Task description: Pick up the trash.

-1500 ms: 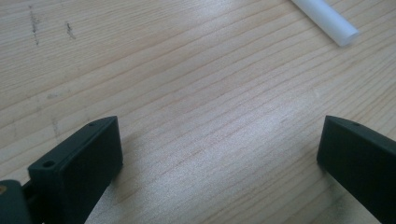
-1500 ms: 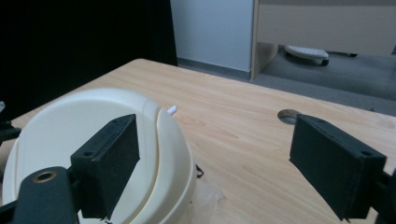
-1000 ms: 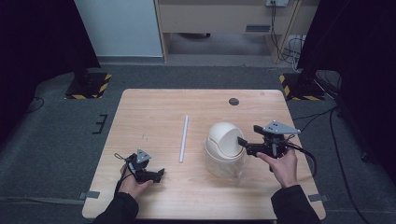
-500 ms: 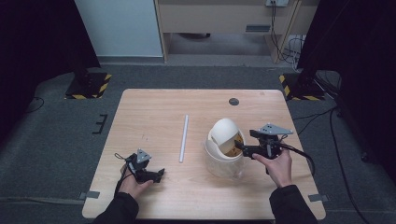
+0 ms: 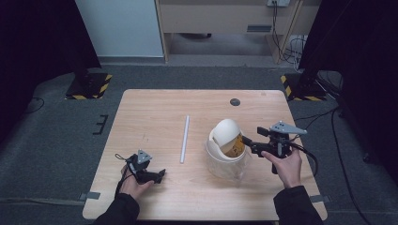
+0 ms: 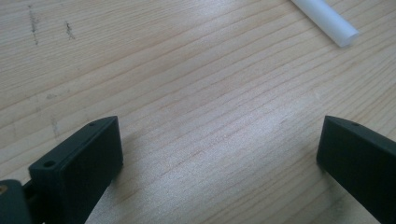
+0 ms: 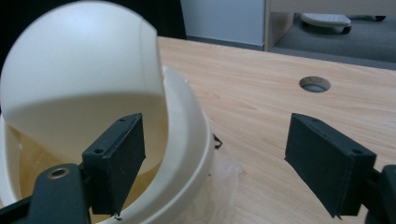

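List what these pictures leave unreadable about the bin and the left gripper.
- Bin contents: high view too small; in the right gripper view the swing lid covers them.
- Yellow patch in the bin's opening: too small to identify.
- Left gripper: the person's hand hides much of it in the high view.

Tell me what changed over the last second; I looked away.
The right gripper moved left and down, and now one of its open fingers reaches inside the bin's rim under the tilted lid. It grips nothing. The left gripper, tube and bin stayed put.
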